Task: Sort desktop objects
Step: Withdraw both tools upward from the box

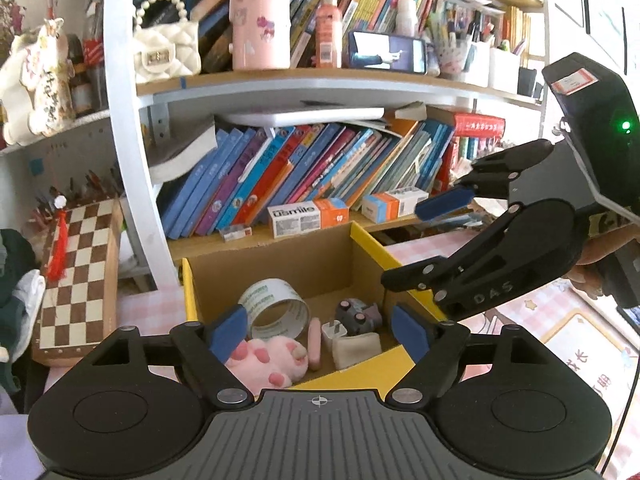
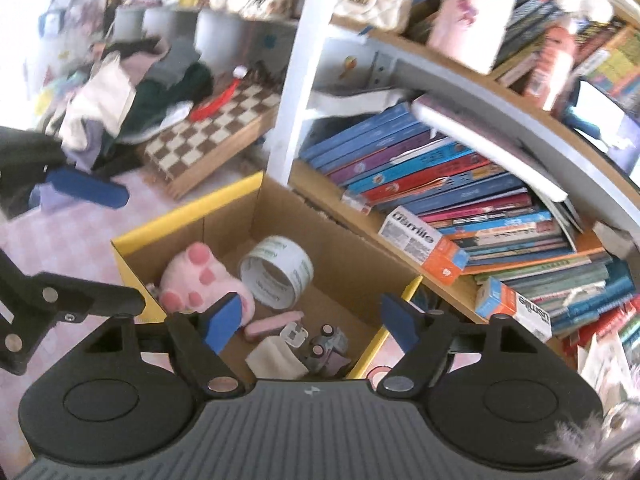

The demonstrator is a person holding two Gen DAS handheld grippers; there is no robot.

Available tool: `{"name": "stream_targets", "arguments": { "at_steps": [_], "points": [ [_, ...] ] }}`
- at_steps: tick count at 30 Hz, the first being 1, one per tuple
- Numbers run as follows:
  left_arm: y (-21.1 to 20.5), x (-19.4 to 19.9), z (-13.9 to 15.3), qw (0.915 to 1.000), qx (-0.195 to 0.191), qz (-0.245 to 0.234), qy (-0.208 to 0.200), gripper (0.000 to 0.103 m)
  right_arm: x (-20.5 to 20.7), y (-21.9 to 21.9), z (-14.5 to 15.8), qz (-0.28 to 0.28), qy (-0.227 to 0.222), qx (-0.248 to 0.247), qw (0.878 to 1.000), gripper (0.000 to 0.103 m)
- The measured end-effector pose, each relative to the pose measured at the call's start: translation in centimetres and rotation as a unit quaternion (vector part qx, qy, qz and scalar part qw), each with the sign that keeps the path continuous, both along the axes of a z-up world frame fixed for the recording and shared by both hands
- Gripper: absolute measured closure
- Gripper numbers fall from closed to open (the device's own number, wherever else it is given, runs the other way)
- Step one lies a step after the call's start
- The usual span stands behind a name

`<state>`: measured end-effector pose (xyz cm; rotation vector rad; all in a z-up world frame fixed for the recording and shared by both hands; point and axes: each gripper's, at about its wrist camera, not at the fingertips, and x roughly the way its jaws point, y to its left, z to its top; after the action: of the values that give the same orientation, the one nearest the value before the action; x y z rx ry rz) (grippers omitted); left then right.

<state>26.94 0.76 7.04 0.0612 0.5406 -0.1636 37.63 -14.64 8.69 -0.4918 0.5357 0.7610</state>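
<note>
Below both grippers sits a yellow-edged cardboard box (image 1: 362, 240) on the pink checked worktop (image 1: 516, 320), just in front of the bookshelf (image 1: 320, 84). Seen from the left wrist, the left gripper (image 1: 320, 330) stands with its jaws apart and nothing between the blue pads; the box's contents lie straight ahead at 12 o'clock. Inside are a roll of tape (image 1: 276, 308) at 11 o'clock, a pink plush paw (image 1: 268, 360) nearest the left pad, a pink stick-shaped item (image 1: 315, 344), a white plug (image 1: 334, 332), a pale folded piece (image 1: 356, 350) and a small grey toy (image 1: 358, 312). The right gripper (image 2: 312, 322) is at 2 o'clock, jaws spread and empty, above the box's right wall.
</note>
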Motion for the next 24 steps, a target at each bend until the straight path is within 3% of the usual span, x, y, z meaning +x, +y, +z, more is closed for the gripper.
{"name": "stream_targets", "arguments": {
  "at_steps": [12,24],
  "points": [
    [1.3,-3.7,-0.5,0.9999,-0.012,0.007,0.008,0.021,-4.8,-3.1,0.4,-0.064,0.000,0.042,0.997,0.017],
    [2.3,-7.2,-2.9,0.9990,-0.003,0.008,0.043,0.021,-9.9,-5.3,-2.2,-0.120,0.033,0.048,0.991,0.015]
  ]
}}
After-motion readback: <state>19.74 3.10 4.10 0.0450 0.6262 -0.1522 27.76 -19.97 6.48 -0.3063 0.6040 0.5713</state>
